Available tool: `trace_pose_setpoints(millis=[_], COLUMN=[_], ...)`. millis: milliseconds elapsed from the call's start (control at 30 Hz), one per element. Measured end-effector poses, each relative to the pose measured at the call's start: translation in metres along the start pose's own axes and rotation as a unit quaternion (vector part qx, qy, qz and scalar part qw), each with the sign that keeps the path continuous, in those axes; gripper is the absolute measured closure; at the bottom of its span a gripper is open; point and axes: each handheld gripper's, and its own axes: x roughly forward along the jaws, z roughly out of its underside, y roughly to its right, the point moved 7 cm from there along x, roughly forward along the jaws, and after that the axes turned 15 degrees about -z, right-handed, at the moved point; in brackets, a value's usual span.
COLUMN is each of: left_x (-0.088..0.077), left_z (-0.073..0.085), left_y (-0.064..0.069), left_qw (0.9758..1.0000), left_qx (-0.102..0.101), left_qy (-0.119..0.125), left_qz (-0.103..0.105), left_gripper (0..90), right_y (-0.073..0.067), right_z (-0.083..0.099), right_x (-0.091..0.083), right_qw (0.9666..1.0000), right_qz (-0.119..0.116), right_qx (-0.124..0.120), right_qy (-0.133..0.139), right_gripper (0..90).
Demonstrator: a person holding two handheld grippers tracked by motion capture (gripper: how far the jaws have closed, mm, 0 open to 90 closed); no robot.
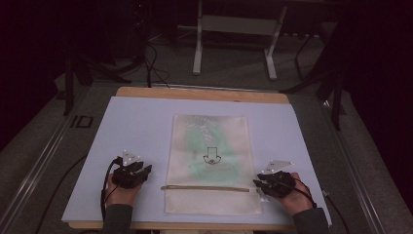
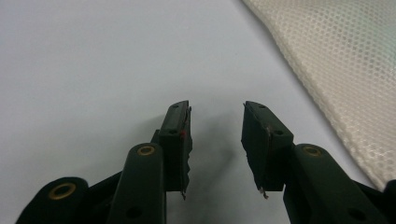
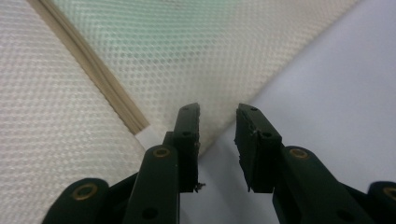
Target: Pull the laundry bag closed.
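1. A wooden table (image 1: 204, 92) carries a pale blue mat (image 1: 131, 131) that covers nearly all of its top; beyond it lie a dark floor and the legs of a white stand (image 1: 197, 58).

2. A flat mesh bag (image 1: 210, 161) lies in the middle of the mat, long side running away from the person, with something green showing faintly through its upper part and a tan zipper strip (image 1: 207, 188) crossing it near the close end.

3. The bag looks light, limp and thin — it should sag and fold if lifted by one point, so a hold on a corner, an edge or the stiffer zipper band seems the safest; the mesh should give the jaws grip rather than slip.

4. The left gripper (image 1: 132, 171) rests on the mat just left of the bag, apart from it; its jaws stand apart with nothing between them.

5. The right gripper (image 1: 272, 183) sits at the bag's right edge, level with the zipper, its jaws likewise apart and empty.

6. The high view gives the whole layout and a black printed arrow mark (image 1: 211, 156), but no weave. The right gripper view shows the mesh cells, the zipper strip's white end (image 3: 147, 135) and the bag's edge running under the jaw tips — whether they touch the fabric I cannot tell. The left gripper view shows the bag's edge off to one side, clear of the jaws.
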Motion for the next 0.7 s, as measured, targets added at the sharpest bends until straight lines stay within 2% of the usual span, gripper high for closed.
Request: trace_pose_setpoints(millis=[133, 267, 467, 700], left_x=[0.000, 0.000, 0.000, 0.000], left_z=[0.001, 0.001, 0.001, 0.001], left_y=[0.000, -0.001, -0.004, -0.003], left_qw=[1.0000, 1.0000, 1.0000, 1.0000], left_qx=[0.000, -0.003, -0.007, 0.001], left_qy=[-0.001, -0.001, -0.002, -0.003], left_qz=[0.000, 0.002, 0.000, 0.001], left_gripper=[61.5, 61.0, 61.0, 59.8], right_y=[-0.004, -0.008, -0.013, -0.016], right_z=[-0.005, -0.008, -0.015, -0.030], right_x=[0.001, 0.004, 0.000, 0.004], right_qw=[1.0000, 0.9999, 0.9997, 0.9984], right_qz=[-0.003, -0.007, -0.013, -0.017], right_qx=[-0.005, -0.015, -0.023, -0.048], right_qy=[0.003, -0.005, -0.003, -0.024], right_gripper=[70.2, 70.3, 70.5, 71.9])
